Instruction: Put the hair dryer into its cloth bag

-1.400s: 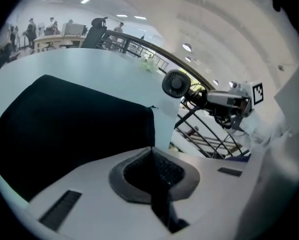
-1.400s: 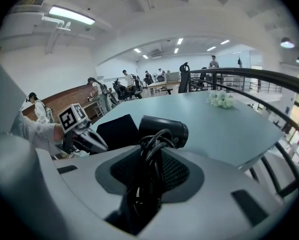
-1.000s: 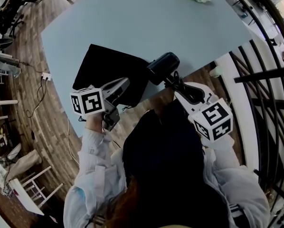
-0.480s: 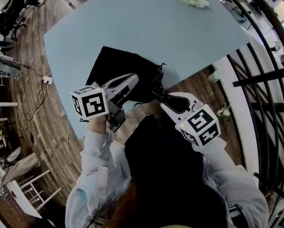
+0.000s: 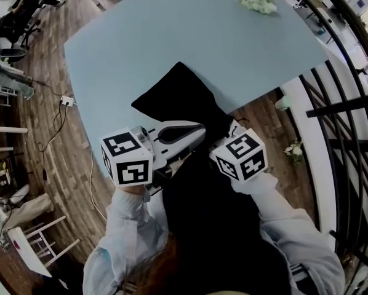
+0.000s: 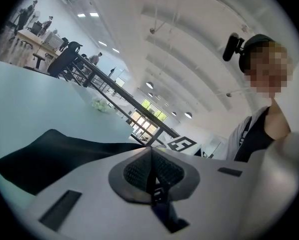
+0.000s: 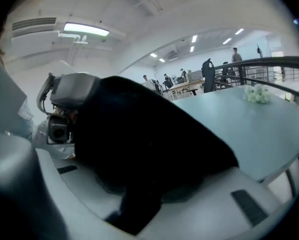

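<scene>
left claw [image 6: 150, 154] is pressed together on a thin edge of the black cloth bag [image 5: 181, 97], holding its mouth up at the surface [image 5: 172, 35] edge. right claw [image 7: 139, 194] is part spread, clamping something black under the cloth. i reckon that's the hair dryer, hidden inside the bag.

Cloth bag [image 5: 184, 100] was matt black fabric. Table [image 5: 172, 35] top looked smooth, matt. Floor [image 5: 55, 146] was wood plank. Left gripper [image 6: 150, 149]: shell smooth grey plastic, pads [image 6: 137, 173] finely textured.
</scene>
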Available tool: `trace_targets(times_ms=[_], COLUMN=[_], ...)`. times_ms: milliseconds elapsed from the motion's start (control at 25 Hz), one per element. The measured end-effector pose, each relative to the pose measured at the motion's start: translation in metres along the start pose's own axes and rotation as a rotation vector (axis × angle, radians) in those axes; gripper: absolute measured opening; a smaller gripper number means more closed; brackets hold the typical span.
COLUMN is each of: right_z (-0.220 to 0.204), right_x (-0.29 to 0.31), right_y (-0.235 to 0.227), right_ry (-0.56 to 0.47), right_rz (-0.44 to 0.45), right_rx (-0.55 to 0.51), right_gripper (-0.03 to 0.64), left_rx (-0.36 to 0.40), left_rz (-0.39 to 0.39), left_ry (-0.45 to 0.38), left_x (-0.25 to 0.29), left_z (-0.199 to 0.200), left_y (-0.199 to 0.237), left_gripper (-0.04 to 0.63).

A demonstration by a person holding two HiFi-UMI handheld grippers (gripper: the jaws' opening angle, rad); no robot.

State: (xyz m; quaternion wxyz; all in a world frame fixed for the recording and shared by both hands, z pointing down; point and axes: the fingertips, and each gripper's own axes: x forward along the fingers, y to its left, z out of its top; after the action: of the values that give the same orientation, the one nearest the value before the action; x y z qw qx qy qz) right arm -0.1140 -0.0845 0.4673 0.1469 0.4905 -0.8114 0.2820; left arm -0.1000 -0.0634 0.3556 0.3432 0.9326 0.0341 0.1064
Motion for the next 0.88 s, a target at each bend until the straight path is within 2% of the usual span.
trace_targets(times_ms=[120, 200, 320, 440, 600, 680, 720, 800, 840, 880], right_z=[0.009, 0.015, 0.018, 0.021, 0.043, 0.052, 0.054, 0.053, 0.053, 0.053], right_x=[0.022, 0.044, 0.080, 0.111, 0.149, 0.168, 0.177, 0.188, 0.189, 0.187], right_y=[-0.005, -0.015, -0.037, -0.062, -0.085, -0.095, -0.099, -0.101, -0.097, -0.091], right_ry=[-0.068, -0.109, -0.136, -0.143, -0.137, -0.130, -0.120, -0.093, -0.083, -0.077], right_rz=[-0.019, -0.067, -0.144, -0.154, -0.183, -0.192, -0.180, -0.098, -0.040, 0.017], right_rx=[0.104, 0.136, 0.129, 0.205, 0.123, 0.087, 0.082, 0.114, 0.138, 0.154], right_gripper=[0.129, 0.127, 0.128, 0.130, 0.130, 0.135, 0.138, 0.153, 0.182, 0.239], left_rx=[0.018, 0.039, 0.076, 0.020, -0.032, -0.034, -0.028, -0.019, -0.020, -0.024], left_rz=[0.010, 0.078, 0.194, 0.257, 0.324, 0.389, 0.428, 0.492, 0.509, 0.513], left_ry=[0.011, 0.007, 0.010, -0.024, -0.077, -0.082, -0.076, -0.065, -0.065, -0.071], left_x=[-0.009, -0.020, -0.036, -0.045, -0.054, -0.059, -0.061, -0.063, -0.064, -0.064], left_z=[-0.001, -0.001, -0.001, 0.001, 0.008, 0.012, 0.013, 0.011, 0.010, 0.009], left_y=[-0.010, -0.003, 0.031, 0.073, 0.119, 0.145, 0.157, 0.177, 0.182, 0.185], left_gripper=[0.018, 0.017, 0.017, 0.017, 0.017, 0.017, 0.017, 0.017, 0.017, 0.017])
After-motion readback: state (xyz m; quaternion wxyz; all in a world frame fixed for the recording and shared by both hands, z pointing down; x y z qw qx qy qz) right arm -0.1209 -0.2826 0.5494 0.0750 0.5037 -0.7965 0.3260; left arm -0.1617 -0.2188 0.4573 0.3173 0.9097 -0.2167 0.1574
